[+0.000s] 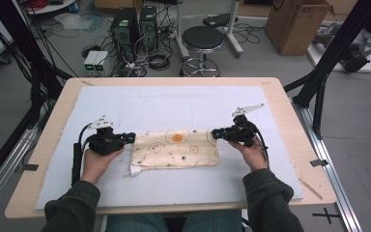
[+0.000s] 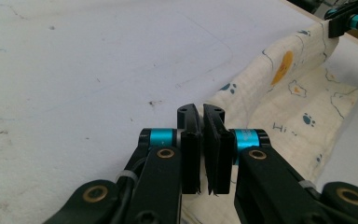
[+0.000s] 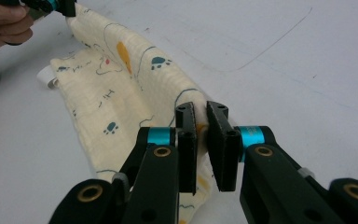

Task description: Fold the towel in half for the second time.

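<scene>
A cream cloth (image 1: 176, 149) printed with paw marks, small animal outlines and an orange blob lies near the middle of the white mat (image 1: 174, 104), folded into a long band that runs left to right. Its far edge is lifted off the mat into a raised ridge, stretched between the two grippers — the near part lies flat, and a small white tag pokes out at the band's near left corner.

The left gripper (image 1: 131, 137) is clamped on the left end of that ridge. In the left gripper view the gripper (image 2: 204, 140) has its black jaws pressed close together with the cloth (image 2: 289, 107) caught between them and running away toward the other gripper. The right gripper (image 1: 215, 133) is likewise clenched on the right end; in the right gripper view the gripper (image 3: 202, 142) shows fabric (image 3: 121, 84) pinched in the narrow slot between its jaws.

Both hands lie low over the mat, palms cupped around the gripper bodies. The left hand (image 1: 94, 162) and the right hand (image 1: 252, 153) face each other across the cloth — dark-sleeved forearms angle in from the near edge of the wooden table (image 1: 53, 121).
</scene>
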Tool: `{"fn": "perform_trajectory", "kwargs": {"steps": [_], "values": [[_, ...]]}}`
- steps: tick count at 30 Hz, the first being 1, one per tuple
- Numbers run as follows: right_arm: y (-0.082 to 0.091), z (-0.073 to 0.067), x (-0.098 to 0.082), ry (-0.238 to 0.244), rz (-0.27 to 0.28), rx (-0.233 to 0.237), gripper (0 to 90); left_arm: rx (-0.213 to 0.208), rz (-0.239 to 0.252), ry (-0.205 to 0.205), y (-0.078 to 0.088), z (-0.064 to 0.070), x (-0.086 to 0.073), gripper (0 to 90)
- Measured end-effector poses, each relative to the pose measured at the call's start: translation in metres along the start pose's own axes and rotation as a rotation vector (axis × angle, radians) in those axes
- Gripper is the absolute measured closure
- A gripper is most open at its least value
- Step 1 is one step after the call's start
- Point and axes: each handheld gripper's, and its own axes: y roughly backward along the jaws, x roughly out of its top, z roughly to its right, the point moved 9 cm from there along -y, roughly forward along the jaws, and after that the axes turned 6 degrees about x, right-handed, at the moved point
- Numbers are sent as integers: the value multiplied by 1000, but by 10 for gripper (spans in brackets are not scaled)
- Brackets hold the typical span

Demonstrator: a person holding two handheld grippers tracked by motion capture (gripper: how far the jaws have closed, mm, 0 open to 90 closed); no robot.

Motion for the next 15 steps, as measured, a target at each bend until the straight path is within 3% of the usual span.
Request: {"fn": "perform_trajectory", "kwargs": {"steps": [15], "values": [[3,-10,-6,22,4,15,825,-25,2,-19,9,8,-6,847]]}}
